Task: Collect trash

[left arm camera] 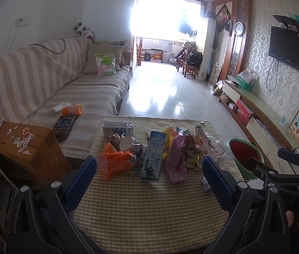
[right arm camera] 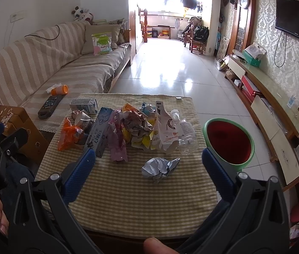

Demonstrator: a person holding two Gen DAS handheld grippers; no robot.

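Observation:
A heap of trash lies across the checked tablecloth [left arm camera: 141,207]: an orange wrapper [left arm camera: 115,163], a paper cup [left arm camera: 129,144], a long blue-grey carton [left arm camera: 153,156], a pink wrapper [left arm camera: 178,160], a clear plastic bottle [left arm camera: 221,150]. In the right wrist view a crumpled silver wrapper [right arm camera: 160,167] lies apart, nearer me, just ahead of my open right gripper [right arm camera: 149,158]. My left gripper [left arm camera: 149,167] hangs open and empty over the table's near half. A green bin with a red liner [right arm camera: 229,141] stands on the floor at the table's right edge.
A striped sofa [left arm camera: 65,89] at the left holds an orange cup [left arm camera: 72,109] and a dark box [left arm camera: 63,124]. A wooden side table [left arm camera: 22,148] stands by the table's left corner. A low TV cabinet [right arm camera: 276,114] runs along the right wall. Tiled floor stretches beyond.

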